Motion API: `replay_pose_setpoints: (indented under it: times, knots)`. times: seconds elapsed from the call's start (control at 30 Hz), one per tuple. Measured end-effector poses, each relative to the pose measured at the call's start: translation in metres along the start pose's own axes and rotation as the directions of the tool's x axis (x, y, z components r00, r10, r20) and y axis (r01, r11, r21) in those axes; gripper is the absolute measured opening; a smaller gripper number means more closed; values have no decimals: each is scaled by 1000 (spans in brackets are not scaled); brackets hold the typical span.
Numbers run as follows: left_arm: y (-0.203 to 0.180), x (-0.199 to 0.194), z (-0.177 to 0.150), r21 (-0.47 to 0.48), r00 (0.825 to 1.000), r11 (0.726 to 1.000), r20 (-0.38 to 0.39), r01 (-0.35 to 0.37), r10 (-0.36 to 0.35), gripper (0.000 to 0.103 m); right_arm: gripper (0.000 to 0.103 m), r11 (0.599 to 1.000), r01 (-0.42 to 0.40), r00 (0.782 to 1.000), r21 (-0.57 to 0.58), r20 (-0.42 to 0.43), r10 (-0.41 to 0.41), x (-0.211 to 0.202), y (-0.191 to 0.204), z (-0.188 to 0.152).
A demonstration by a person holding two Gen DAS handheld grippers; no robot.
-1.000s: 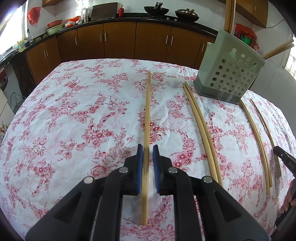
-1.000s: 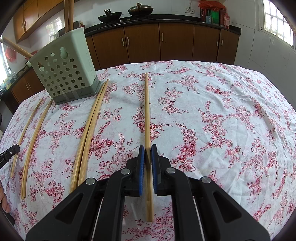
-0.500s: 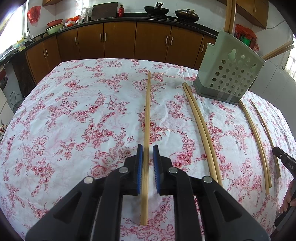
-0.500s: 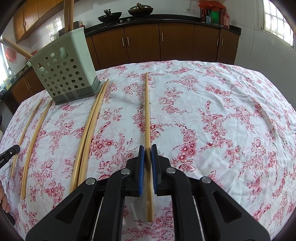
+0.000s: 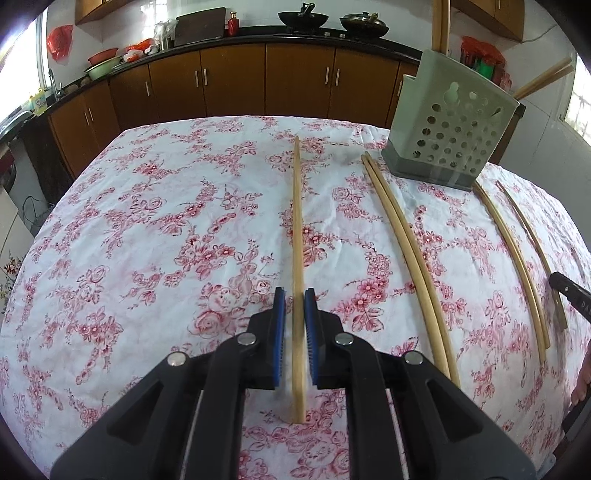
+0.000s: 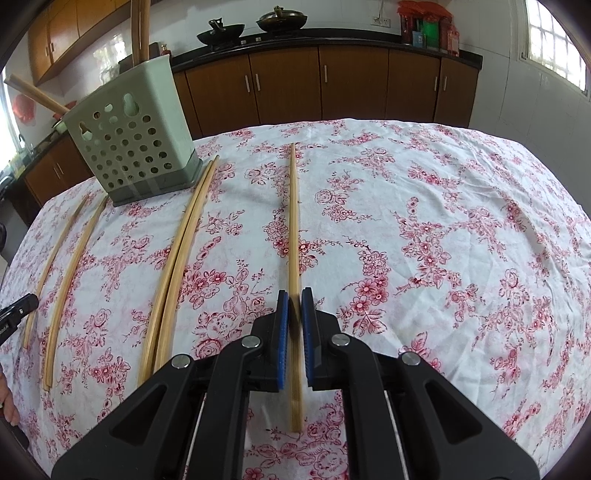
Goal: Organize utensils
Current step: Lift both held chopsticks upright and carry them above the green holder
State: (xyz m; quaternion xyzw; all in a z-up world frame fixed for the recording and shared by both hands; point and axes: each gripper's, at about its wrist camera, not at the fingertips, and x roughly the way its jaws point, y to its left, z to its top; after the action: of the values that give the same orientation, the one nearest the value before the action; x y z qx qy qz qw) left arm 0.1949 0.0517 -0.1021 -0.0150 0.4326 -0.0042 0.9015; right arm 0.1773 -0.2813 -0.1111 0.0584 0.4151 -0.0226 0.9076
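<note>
Upright, chopsticks [image 5: 440,26] in holder [image 5: 452,122]

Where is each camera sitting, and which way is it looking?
Left wrist: on the left gripper, looking forward and down across the flowery table; its blue pads pinch a chopstick, and the right gripper peeks in at the right edge.
Right wrist: on the right gripper, same forward-down look; its pads pinch another chopstick, with the left gripper's tip at the left edge.
Shared: the green holder and the kitchen cabinets.
</note>
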Motion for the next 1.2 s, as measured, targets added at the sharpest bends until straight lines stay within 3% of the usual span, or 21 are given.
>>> replay_pose_setpoints:
  times: [0.1,0.23,0.47,0.73,0.83,0.97,1.07,1.2]
  knots:
    - [-3,-1,3,33,1000,999,-12,-7,7,8,7,1000,7,1000,-9,6,-7,-5,2,4]
    - [-1,-36,20,32,996,999,89,20,-23,8,7,1000,-5,991,-19,134,7,-44,3,24]
    - [5,-110,71,-24,950,994,296,111,-99,8,7,999,-32,951,-40,305,43,-100,13,63]
    - [4,-140,98,6,928,988,342,154,-147,8,7,993,-119,918,-25,379,120,-129,13,85]
    - [-4,-159,104,41,912,983,368,176,-179,8,7,985,-169,887,-35,430,168,-152,19,95]
    - [-15,-184,114,72,885,975,410,210,-221,8,7,968,-244,830,-58,503,239,-181,29,113]
    - [-25,-201,122,91,857,967,449,237,-253,8,7,959,-275,790,-70,553,267,-194,36,123]
    - [-40,-223,136,103,804,961,530,256,-271,8,7,950,-304,735,-77,615,285,-201,47,137]
